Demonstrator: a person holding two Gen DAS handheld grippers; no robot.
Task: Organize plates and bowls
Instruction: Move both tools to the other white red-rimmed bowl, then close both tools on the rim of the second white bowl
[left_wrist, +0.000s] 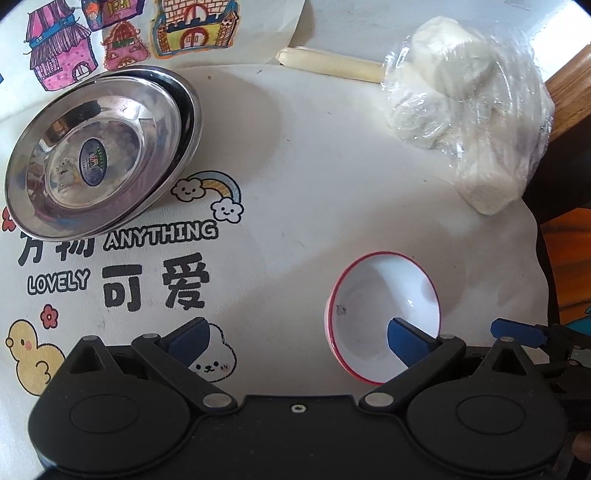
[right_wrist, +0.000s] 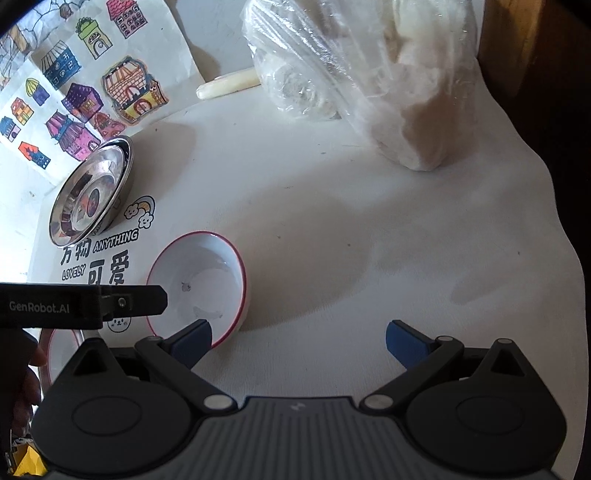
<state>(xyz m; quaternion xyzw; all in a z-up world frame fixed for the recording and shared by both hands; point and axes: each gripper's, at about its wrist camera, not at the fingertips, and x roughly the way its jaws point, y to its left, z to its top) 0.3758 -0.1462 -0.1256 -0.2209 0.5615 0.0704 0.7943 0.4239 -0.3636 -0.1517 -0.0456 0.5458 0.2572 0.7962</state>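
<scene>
A white bowl with a red rim stands upright on the printed tablecloth. My left gripper is open; its right finger overlaps the bowl's near inside wall, its left finger lies over the cloth. In the right wrist view the same bowl is lower left, with the left gripper's tip over its left rim. My right gripper is open and holds nothing, its left finger by the bowl's near rim. Stacked steel plates rest at the far left.
A clear bag of white buns sits at the back right beside a pale sausage stick. The cloth's edge drops off at the right. Another red-rimmed dish shows partly under the left gripper.
</scene>
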